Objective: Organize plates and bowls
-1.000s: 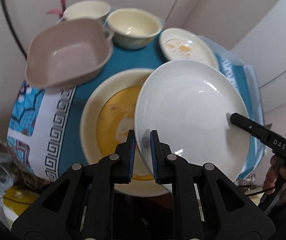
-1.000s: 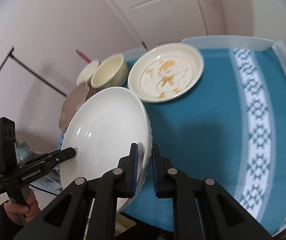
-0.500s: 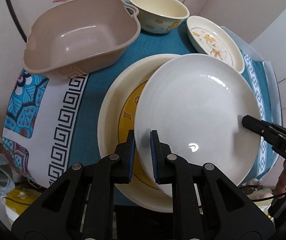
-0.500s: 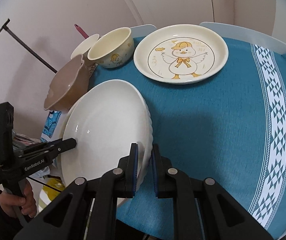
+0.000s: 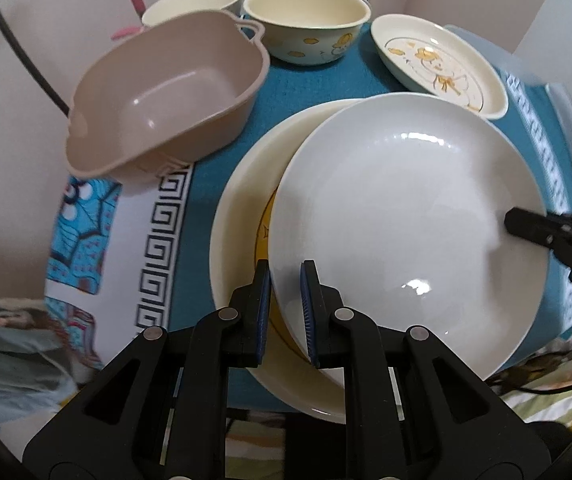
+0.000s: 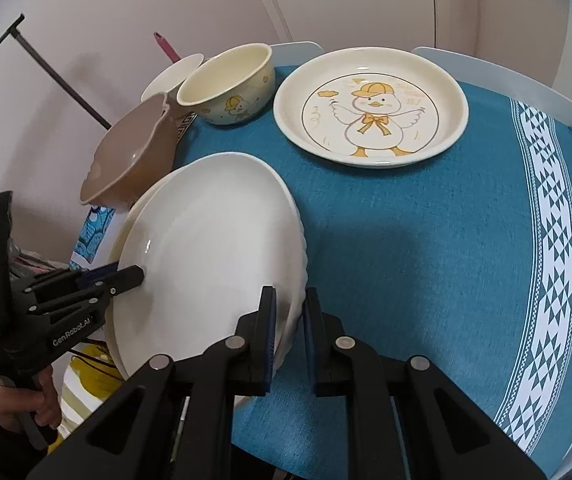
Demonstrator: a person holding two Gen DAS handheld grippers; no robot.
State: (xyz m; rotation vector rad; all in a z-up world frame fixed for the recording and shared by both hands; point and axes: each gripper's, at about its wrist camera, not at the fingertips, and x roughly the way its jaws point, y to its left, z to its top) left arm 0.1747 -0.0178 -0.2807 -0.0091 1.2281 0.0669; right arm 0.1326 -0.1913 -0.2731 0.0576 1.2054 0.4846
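Observation:
A plain white plate (image 5: 406, 216) is held by both grippers just above a larger cream plate with a yellow picture (image 5: 242, 216). My left gripper (image 5: 286, 280) is shut on the white plate's near rim. My right gripper (image 6: 289, 308) is shut on the opposite rim of the same plate (image 6: 214, 248). The right gripper's tip also shows in the left wrist view (image 5: 526, 224), and the left gripper shows in the right wrist view (image 6: 126, 276). The cream plate (image 6: 126, 232) peeks out under the white one.
On the teal tablecloth (image 6: 426, 240) stand a duck-print plate (image 6: 370, 106), a cream duck bowl (image 6: 226, 84), a tan square bowl (image 5: 166, 92) and a white bowl (image 5: 194, 0) at the back. The table edge runs close below the plates.
Both grippers have lowered the white plate toward the cream plate; the table and dishes now appear closer and the white plate lies flatter over the cream one.

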